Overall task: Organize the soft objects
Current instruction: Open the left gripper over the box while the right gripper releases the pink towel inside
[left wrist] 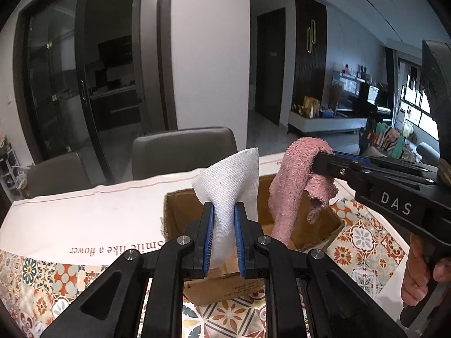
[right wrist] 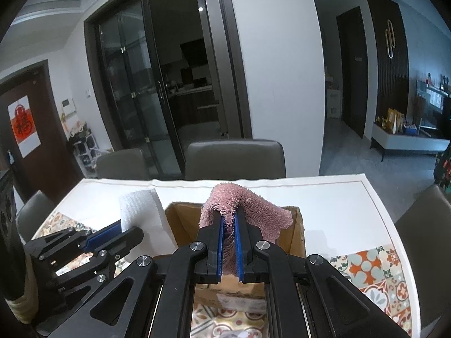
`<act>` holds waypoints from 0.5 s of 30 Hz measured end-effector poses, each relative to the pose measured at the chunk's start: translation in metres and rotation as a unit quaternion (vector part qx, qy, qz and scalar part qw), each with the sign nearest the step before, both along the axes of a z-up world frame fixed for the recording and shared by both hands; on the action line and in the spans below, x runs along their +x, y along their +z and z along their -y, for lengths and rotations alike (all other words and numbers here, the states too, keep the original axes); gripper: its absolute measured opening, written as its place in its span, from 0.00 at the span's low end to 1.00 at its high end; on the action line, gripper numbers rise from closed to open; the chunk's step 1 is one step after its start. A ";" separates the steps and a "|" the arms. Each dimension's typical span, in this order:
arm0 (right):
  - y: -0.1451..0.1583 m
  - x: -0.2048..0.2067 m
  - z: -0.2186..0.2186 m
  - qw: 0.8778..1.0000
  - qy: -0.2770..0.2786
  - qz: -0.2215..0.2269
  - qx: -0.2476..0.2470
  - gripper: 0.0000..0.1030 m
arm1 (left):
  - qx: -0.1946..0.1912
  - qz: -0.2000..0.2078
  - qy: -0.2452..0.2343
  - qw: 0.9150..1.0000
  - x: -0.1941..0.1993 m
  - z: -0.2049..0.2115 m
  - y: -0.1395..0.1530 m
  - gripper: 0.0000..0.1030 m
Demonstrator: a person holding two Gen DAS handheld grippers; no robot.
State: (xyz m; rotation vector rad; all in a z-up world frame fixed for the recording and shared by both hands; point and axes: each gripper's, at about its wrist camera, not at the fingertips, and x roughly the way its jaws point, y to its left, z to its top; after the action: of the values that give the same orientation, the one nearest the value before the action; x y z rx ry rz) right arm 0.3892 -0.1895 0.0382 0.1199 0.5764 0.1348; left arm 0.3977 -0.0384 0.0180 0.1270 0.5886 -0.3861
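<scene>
- L gripper (left wrist: 224, 211): blue pads clamped on a white cloth (left wrist: 229, 180), which sticks up between them and hangs down below, over the near-left part of the cardboard box (left wrist: 318, 225).
- R gripper (right wrist: 229, 219): jaws pinched tight on a pink towel (right wrist: 248, 211); fluffy bulk draped over the fingertips, tail hanging into the open box.
- Box sits on the table w/ patterned tile-print cloth (left wrist: 363, 239) (white panel w/ printed text beside it).
- Person's hand (left wrist: 422, 276) wraps the R handle.
- Grey chairs (right wrist: 235, 157) behind the table's far edge.
</scene>
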 end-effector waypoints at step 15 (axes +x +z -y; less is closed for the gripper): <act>-0.054 0.039 0.010 0.996 0.001 -0.089 -0.011 0.11 | 0.036 -0.049 0.004 0.998 0.027 0.014 -0.037 0.46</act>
State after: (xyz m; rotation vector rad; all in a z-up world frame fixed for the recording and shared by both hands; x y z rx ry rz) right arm 0.4285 -0.1996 -0.0155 0.1115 0.7546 0.1204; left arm 0.4246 -0.0523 -0.0189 0.1759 0.6995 -0.3645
